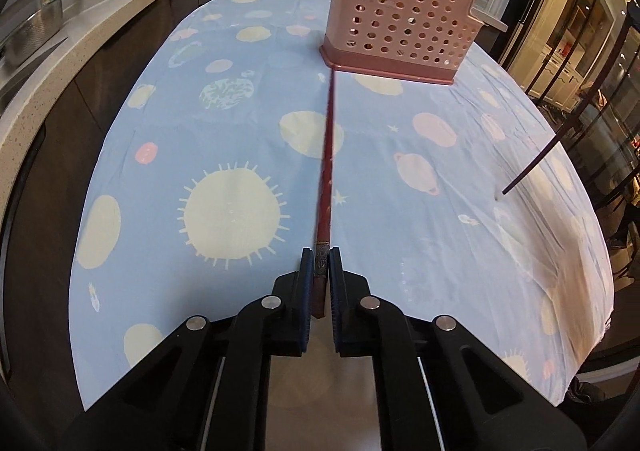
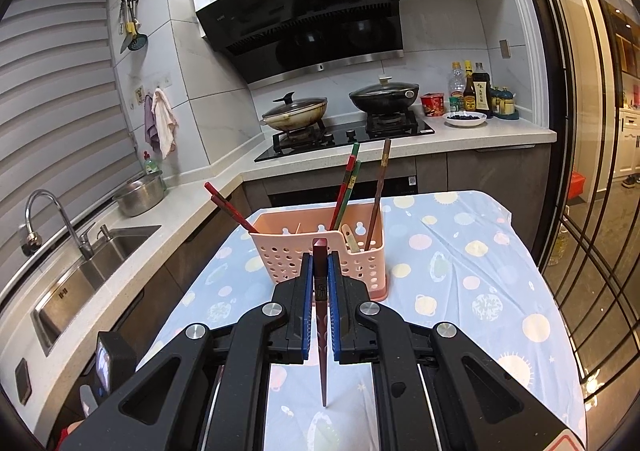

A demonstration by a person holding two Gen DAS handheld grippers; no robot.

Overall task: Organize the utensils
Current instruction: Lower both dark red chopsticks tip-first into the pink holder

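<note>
A pink perforated utensil holder (image 1: 400, 31) stands on the blue planet-print tablecloth (image 1: 232, 111). My left gripper (image 1: 320, 257) is shut on the thick end of a long red chopstick (image 1: 327, 155) that lies along the cloth, its thin tip at the holder's base. In the right wrist view my right gripper (image 2: 320, 267) is shut on a dark red chopstick (image 2: 322, 351), thick end up and tip pointing down over the cloth, just in front of the holder (image 2: 288, 255). Several chopsticks (image 2: 347, 187) stand in the holder. A thin dark chopstick tip (image 1: 528, 171) shows at the right of the left wrist view.
Behind the table runs a counter with a gas hob (image 2: 344, 137), two lidded pans (image 2: 294, 113), sauce bottles (image 2: 478, 91) and a plate. A sink (image 2: 92, 271) with a tap and a steel pot lies to the left. Glass doors (image 2: 580, 211) stand close on the right.
</note>
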